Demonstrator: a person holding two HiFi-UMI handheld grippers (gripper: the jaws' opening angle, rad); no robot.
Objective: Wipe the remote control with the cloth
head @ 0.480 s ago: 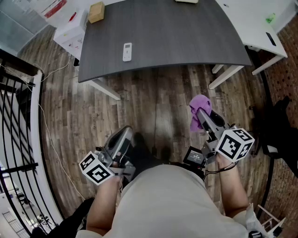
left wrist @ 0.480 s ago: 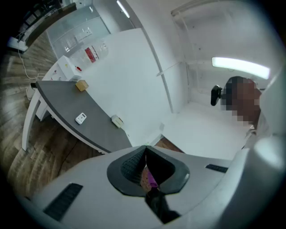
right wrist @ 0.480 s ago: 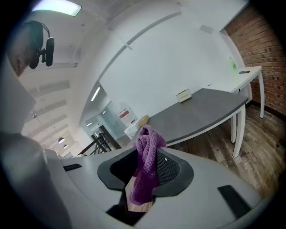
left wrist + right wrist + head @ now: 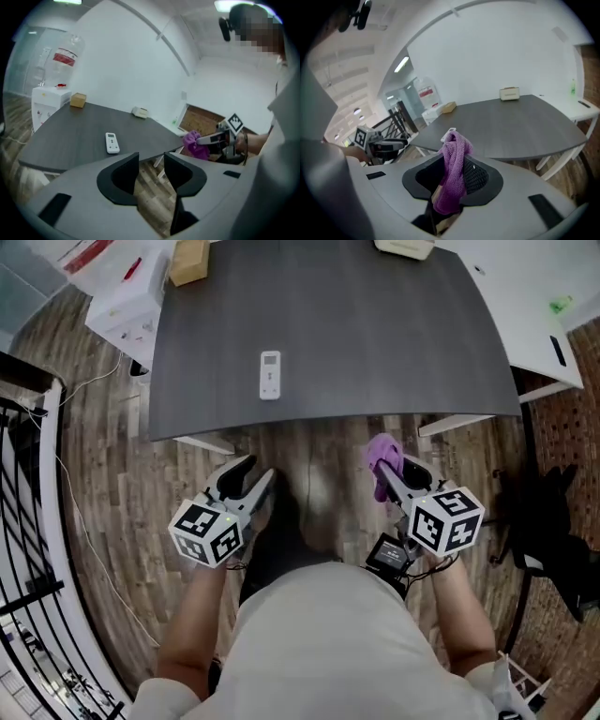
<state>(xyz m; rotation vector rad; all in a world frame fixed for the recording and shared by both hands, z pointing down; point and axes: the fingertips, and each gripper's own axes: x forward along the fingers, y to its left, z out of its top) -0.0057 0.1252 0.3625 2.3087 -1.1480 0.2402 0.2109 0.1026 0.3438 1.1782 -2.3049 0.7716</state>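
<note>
A white remote control (image 4: 269,374) lies on the dark grey table (image 4: 375,343), near its front edge; the same remote (image 4: 111,142) shows in the left gripper view. My left gripper (image 4: 255,479) hovers over the floor just short of the table edge, jaws open with nothing between them (image 4: 150,165). The right gripper (image 4: 382,468) is shut on a purple cloth (image 4: 382,457), also short of the table. That cloth (image 4: 453,171) hangs bunched between the right jaws and half hides the remote behind it.
A cardboard box (image 4: 188,261) and a pale object (image 4: 405,247) sit on the table's far side. A white cabinet (image 4: 127,298) stands at the left, a white desk (image 4: 544,306) at the right, black railings (image 4: 28,549) along the left over wood flooring.
Both grippers have risen and moved forward toward the table edge. The table and remote now lie closer in the head view. The cloth stays in the right jaws.
</note>
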